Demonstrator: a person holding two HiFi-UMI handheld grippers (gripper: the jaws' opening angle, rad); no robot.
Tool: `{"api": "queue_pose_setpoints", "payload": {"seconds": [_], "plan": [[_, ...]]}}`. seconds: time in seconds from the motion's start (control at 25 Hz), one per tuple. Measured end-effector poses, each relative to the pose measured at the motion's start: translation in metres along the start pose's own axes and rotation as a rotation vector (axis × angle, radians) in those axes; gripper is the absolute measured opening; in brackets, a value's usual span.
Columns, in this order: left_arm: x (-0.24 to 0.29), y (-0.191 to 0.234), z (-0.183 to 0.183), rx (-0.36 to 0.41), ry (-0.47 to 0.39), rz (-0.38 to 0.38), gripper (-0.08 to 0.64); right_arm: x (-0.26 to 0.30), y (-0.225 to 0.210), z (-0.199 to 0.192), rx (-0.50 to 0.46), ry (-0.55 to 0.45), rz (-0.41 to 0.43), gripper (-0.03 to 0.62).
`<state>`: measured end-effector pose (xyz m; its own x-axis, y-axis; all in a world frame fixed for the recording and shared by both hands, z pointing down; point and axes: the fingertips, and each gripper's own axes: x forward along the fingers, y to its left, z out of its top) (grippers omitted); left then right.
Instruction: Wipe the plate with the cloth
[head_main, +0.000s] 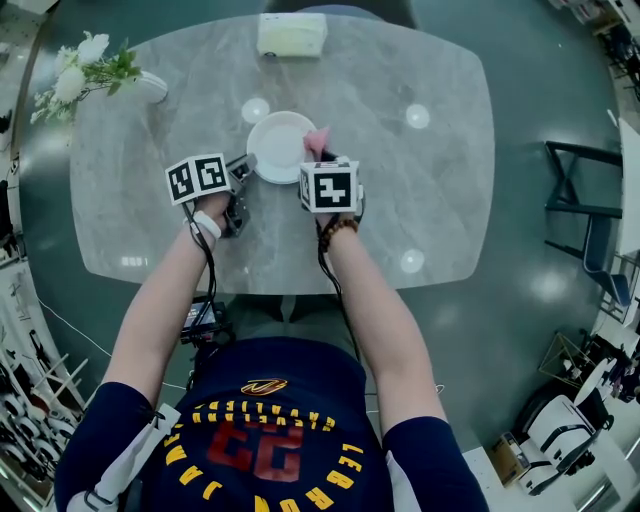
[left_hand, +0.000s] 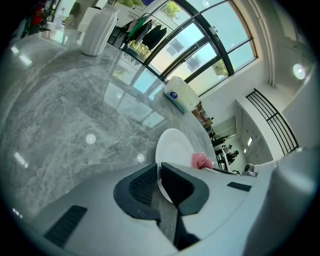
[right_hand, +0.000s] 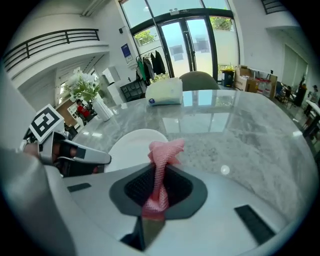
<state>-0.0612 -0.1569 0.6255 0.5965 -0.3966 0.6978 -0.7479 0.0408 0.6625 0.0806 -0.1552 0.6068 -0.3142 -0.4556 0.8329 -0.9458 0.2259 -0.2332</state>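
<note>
On the grey marble table, a white plate lies flat near the middle, and everything else is placed around it. Well to the left of the plate and somewhat beyond it, a white vase of pale flowers stands near the table's corner. Straight beyond the plate, at the far edge, lies a white packet. The person's two forearms reach in from the side nearest the plate. The left gripper comes to the plate's near-left rim, and its jaws are closed onto that rim, so the thin white edge runs in between the two dark pads. The right gripper is at the plate's right side, just beside the rim, and its marker cube covers part of the plate's near-right edge in the head view. Its jaws are pressed together on a pink cloth, which is pinched into a narrow twist. The free end of the cloth stands out past the jaw tips in a crumpled tuft at the plate's right rim. Whether the tuft touches the plate cannot be told.
</note>
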Motion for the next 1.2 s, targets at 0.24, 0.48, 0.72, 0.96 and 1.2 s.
{"api": "queue_pose_setpoints", "payload": {"seconds": [0.24, 0.48, 0.72, 0.96, 1.2], "plan": [[0.001, -0.003, -0.001, 0.031, 0.017, 0.014, 0.028, -0.016, -0.003, 0.007, 0.063, -0.056, -0.024, 0.040], [-0.001, 0.000, -0.002, -0.025, -0.011, 0.003, 0.028, -0.004, 0.053, 0.012, -0.025, -0.044, 0.068, 0.040], [-0.001, -0.001, -0.004, -0.057, -0.031, -0.016, 0.028, 0.021, 0.102, 0.001, -0.088, 0.008, 0.158, 0.040], [-0.001, 0.001, -0.003, -0.056, -0.029, -0.027, 0.028, 0.033, 0.104, -0.009, -0.134, 0.028, 0.156, 0.040], [-0.002, 0.000, -0.004, -0.043, -0.024, -0.023, 0.028, 0.012, 0.057, -0.009, -0.102, 0.022, 0.066, 0.040]]}}
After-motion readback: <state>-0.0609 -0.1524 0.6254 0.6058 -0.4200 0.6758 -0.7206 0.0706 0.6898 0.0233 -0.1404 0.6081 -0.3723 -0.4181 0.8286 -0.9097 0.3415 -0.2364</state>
